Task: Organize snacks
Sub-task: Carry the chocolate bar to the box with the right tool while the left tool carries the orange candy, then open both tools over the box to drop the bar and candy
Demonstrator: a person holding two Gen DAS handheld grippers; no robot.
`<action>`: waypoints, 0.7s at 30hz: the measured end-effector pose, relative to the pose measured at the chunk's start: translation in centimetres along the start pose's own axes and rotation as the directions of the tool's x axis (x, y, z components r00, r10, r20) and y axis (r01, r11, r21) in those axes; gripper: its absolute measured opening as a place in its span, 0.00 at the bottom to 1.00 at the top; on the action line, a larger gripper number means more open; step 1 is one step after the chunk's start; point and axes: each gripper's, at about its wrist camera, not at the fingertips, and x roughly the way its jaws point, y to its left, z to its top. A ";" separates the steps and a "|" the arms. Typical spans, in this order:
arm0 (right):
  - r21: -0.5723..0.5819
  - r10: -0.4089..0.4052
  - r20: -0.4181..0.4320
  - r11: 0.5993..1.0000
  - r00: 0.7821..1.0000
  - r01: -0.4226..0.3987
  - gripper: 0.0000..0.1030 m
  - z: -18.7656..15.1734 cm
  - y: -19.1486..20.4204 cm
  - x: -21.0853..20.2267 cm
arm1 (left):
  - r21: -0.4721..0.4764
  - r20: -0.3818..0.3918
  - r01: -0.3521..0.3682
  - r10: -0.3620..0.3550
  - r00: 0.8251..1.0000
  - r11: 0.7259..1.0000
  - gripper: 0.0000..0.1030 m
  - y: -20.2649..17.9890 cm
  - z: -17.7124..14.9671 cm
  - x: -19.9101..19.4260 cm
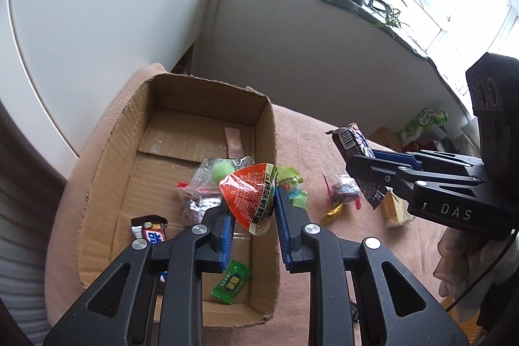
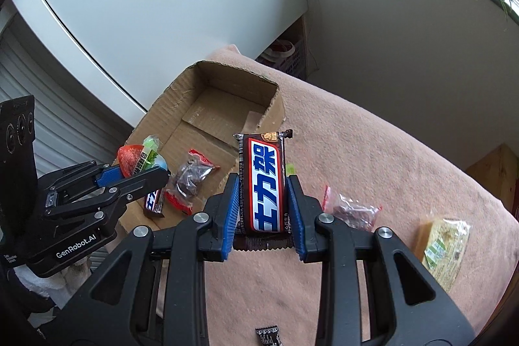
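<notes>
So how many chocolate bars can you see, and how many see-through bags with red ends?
Chocolate bars: 2
See-through bags with red ends: 2
Total: 4

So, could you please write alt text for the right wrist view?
The right gripper holds a brown chocolate bar above a pink blanket. At left, the left gripper holds an orange snack packet over an open cardboard box.

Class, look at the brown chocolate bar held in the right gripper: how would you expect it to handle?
The chocolate bar probably stays fairly stiff: it stands straight above the right gripper without drooping. Its glossy wrapper may be slippery. It looks light for its size, and being flat, unlikely to roll.
</notes>
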 end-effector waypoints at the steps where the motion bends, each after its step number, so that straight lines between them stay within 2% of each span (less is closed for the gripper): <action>1: -0.008 0.005 -0.001 1.000 1.000 -0.005 0.29 0.5 0.4 0.3 | 0.000 0.005 -0.004 0.004 1.000 1.000 0.21 0.3 0.3 -0.1; 10: -0.065 0.015 -0.013 0.998 1.000 -0.016 0.29 3.8 3.2 3.4 | -0.034 0.038 -0.011 0.013 0.999 0.999 0.21 3.7 2.2 0.1; 21: -0.082 -0.008 -0.061 0.997 0.998 0.003 0.29 5.6 3.9 7.3 | -0.035 -0.020 -0.016 0.015 1.000 0.999 0.21 6.1 3.6 3.6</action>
